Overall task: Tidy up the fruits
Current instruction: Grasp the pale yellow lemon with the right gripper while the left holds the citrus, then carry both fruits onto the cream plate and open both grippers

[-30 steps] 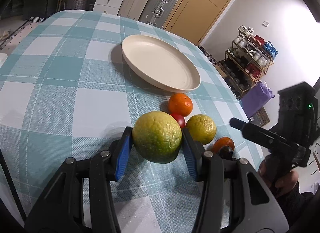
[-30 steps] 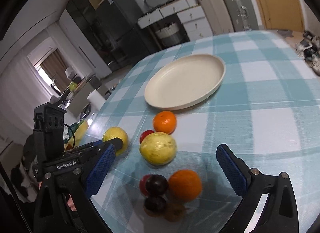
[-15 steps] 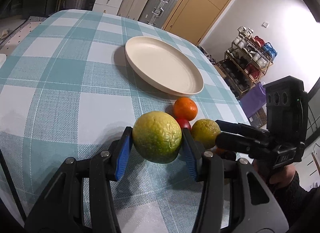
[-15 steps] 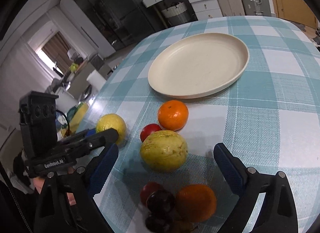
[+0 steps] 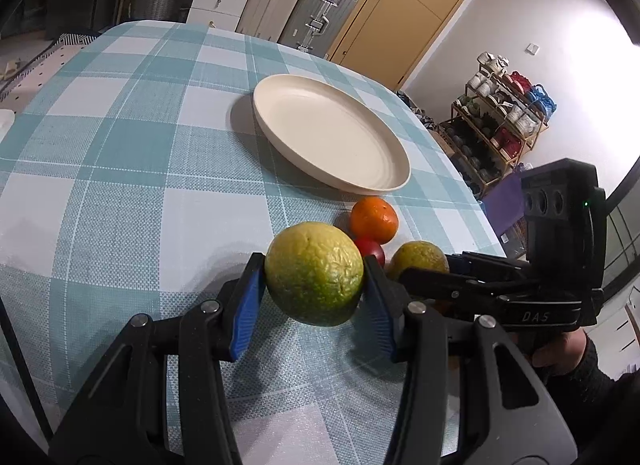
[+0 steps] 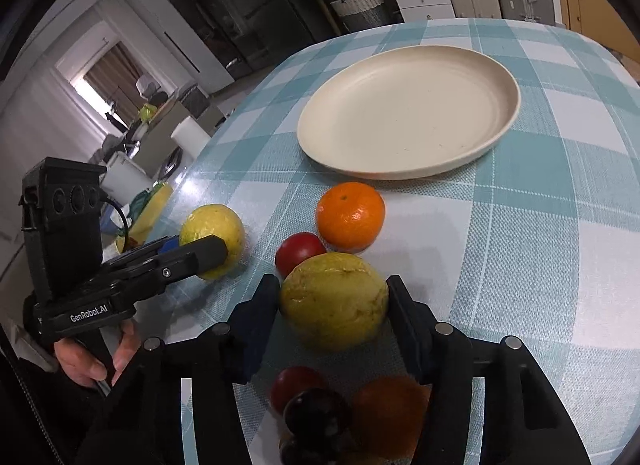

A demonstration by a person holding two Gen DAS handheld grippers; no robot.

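Note:
My left gripper [image 5: 314,293] is shut on a green-yellow citrus fruit [image 5: 314,273] just above the checked tablecloth; it shows from the side in the right wrist view [image 6: 212,239]. My right gripper [image 6: 332,301] has closed onto a second yellow-green fruit [image 6: 334,299], which also shows in the left wrist view [image 5: 418,259]. A mandarin [image 6: 350,215] and a small red fruit [image 6: 300,253] lie just beyond it. The cream plate [image 6: 408,113] lies empty further back.
Under my right gripper lie a dark plum [image 6: 316,411], another red fruit [image 6: 294,383] and an orange [image 6: 390,411]. The table's edge runs along the left in the right wrist view. Drawers and suitcases [image 5: 304,5] stand behind the table.
My right gripper moved forward over the fruit pile and closed from wide open onto the second yellow-green fruit. My left gripper kept its hold and barely moved.

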